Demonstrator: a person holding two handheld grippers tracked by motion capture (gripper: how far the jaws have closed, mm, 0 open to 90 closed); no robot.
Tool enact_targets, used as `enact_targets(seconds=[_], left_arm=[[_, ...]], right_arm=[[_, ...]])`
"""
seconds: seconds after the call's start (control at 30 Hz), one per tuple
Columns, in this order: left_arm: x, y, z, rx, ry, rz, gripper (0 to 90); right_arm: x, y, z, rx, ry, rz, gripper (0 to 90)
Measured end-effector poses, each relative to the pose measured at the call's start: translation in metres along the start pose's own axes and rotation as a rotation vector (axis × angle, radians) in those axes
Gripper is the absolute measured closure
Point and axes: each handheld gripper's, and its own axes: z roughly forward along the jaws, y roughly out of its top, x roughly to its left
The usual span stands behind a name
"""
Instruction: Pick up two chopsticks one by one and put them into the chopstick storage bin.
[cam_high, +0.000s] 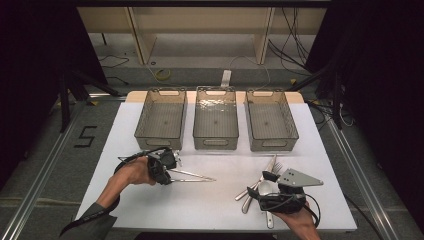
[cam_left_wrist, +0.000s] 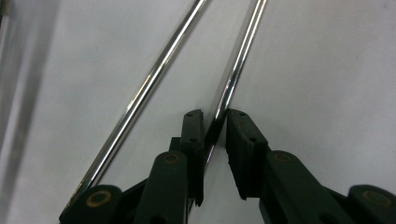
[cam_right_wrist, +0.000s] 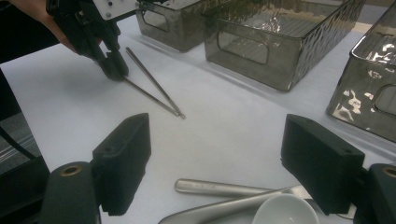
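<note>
Two metal chopsticks lie in a V on the white table top, left of centre. My left gripper is at their near ends. In the left gripper view its jaws are shut on the right-hand chopstick, with the other chopstick lying free beside them. A pile of cutlery sits at the front right. My right gripper hovers over it, open, above a metal handle and a white spoon bowl. The right gripper view also shows the left gripper on the chopsticks.
Three smoky clear bins stand in a row at the back of the table: left, middle, right. All three look empty. Bare white surface lies between the chopsticks and the cutlery.
</note>
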Motion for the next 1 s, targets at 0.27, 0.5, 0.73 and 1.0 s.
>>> enact_targets(seconds=[0.27, 0.5, 0.73, 1.0], left_arm=[[-0.003, 0.0, 0.0, -0.009, 0.005, 0.036, 81.9], [-0.005, 0.0, 0.0, -0.002, 0.014, 0.068, 84.1], [-0.007, 0.0, -0.002, -0.02, 0.013, 0.077, 84.6], [-0.01, 0.001, -0.02, -0.08, 0.01, 0.072, 84.6]], right_arm=[[0.0, 0.0, 0.001, 0.012, 0.002, -0.008, 25.2], [0.001, 0.0, 0.001, 0.026, 0.006, -0.01, 25.2], [0.001, 0.0, 0.002, 0.031, 0.013, -0.014, 25.2], [0.001, 0.0, 0.002, 0.034, 0.015, -0.013, 25.2]])
